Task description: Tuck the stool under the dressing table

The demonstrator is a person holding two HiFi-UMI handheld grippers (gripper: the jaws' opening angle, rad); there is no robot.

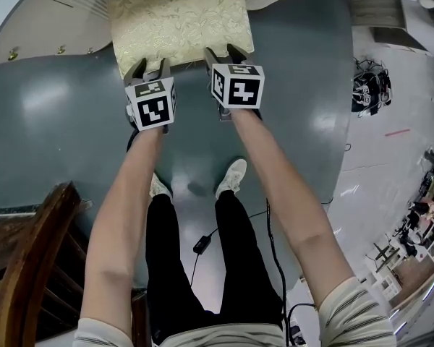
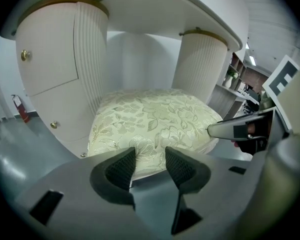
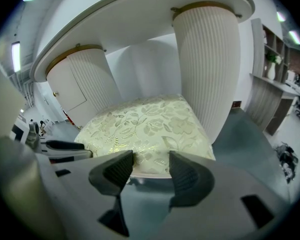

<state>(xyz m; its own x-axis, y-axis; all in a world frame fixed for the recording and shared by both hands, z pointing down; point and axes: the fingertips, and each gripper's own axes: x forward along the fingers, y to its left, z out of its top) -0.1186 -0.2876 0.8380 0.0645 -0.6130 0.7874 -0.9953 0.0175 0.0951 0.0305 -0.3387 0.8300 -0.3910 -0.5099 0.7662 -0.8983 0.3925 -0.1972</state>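
Grey-green floor [image 1: 50,129] runs beneath you up to the white desk [image 3: 140,19], which leaves a gap between its two fluted supports straight ahead of both tongs. The stool [image 1: 177,20] sits in that gap, already partly under the top. The near edge of its floral cushion lies right at the tips of the tongs.

Your left tongs [image 1: 150,67] and right tongs [image 1: 224,52] are both spread and grip nothing. The cushion rim lies at the mouth of each pair, not clamped.

From here the likeliest trouble is uneven pressure. If one side leads, the stool may swing and knock the right pedestal [image 3: 210,69] beyond your right tongs, or the left pedestal [image 2: 55,59] beyond your left tongs. The soft padding could also let the spread tips ride up over the cushion, so the push goes nowhere.
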